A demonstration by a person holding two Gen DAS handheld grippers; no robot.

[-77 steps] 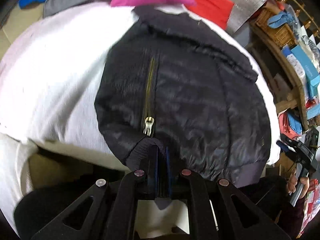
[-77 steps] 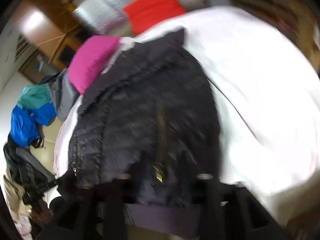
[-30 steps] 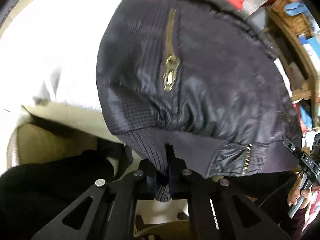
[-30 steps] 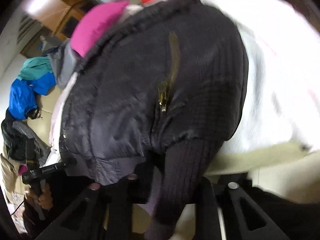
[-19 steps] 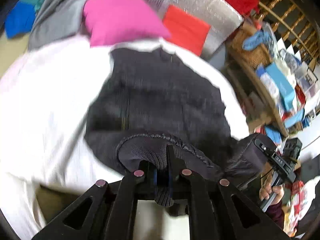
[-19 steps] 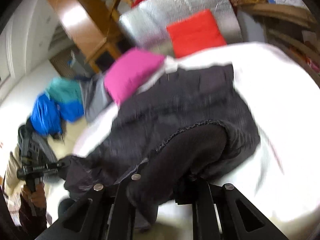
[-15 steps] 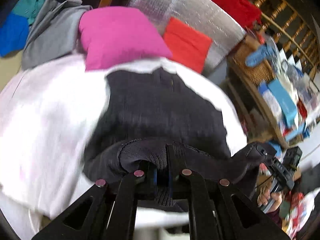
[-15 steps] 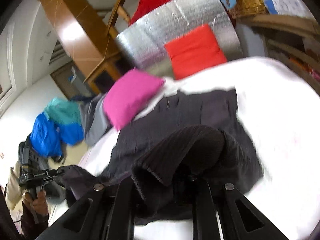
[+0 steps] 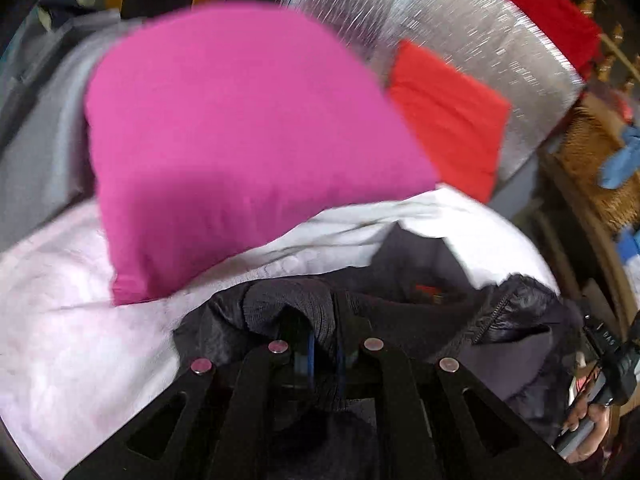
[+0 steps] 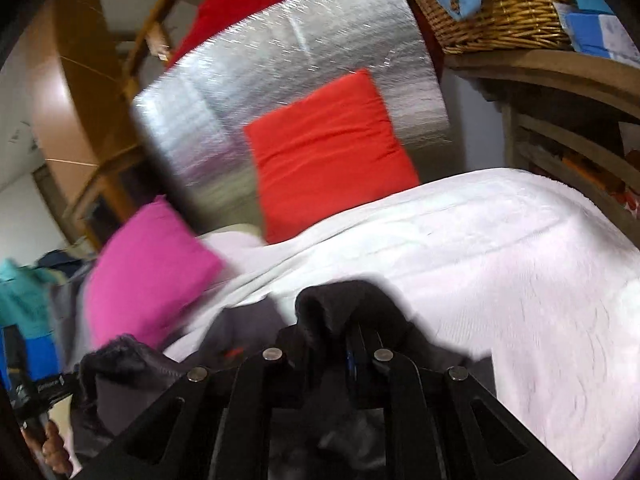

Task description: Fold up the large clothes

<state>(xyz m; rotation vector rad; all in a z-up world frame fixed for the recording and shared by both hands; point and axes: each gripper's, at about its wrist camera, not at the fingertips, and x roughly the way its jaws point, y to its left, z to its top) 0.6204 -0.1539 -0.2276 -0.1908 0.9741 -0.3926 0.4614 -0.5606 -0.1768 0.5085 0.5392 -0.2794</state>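
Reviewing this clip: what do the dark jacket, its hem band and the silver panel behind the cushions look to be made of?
Jacket: dark, slightly glossy shell, probably nylon or polyester, going by the sheen on its panels.
Hem band: matte ribbed knit; fine ridges show where the left gripper pinches it.
Silver panel: looks like reflective foil, crinkly and glittering.

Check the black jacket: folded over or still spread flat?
Mid-fold, not flat. Both tongs, left and right, pinch the ribbed hem of the black jacket, carried over its body toward the pink pillow.
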